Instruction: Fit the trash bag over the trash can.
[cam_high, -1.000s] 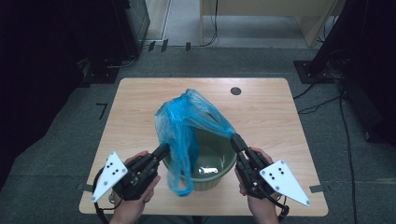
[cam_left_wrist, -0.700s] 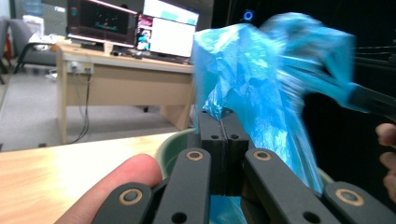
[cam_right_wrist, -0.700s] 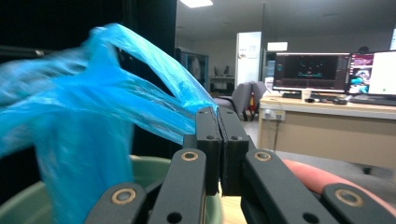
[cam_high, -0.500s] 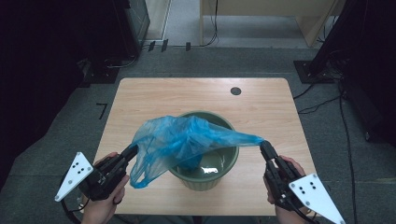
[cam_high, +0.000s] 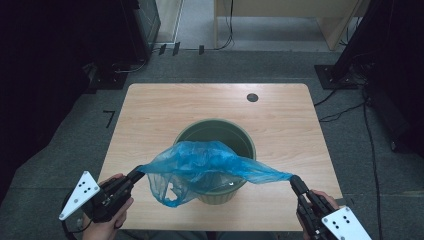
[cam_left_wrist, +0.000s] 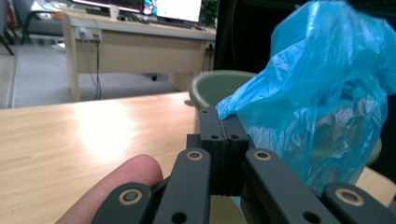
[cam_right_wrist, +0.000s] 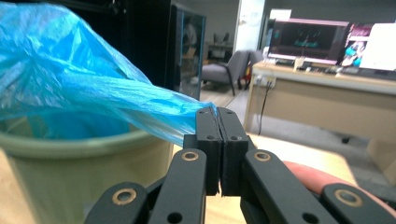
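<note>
My L gripper (cam_high: 136, 173) & R gripper (cam_high: 294, 182) sit wide apart, low at table's near edge, tips angled inward, jaws pinched tight on the bag (cam_high: 200, 162). Hands wrap both bodies.

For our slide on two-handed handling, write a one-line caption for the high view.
Left gripper and right gripper stretch a blue plastic bag over a green bin.

You are working in an office turned recording lab. Your wooden worktop (cam_high: 150, 115) stands on grey carpet (cam_high: 60, 165) among dark equipment stands (cam_high: 350, 45) and trailing cables (cam_high: 345, 107). Beyond it you see long desks (cam_right_wrist: 327, 93) with lit monitors (cam_right_wrist: 308, 42), a power strip (cam_left_wrist: 88, 33) and a grey office chair (cam_right_wrist: 224, 70).
</note>
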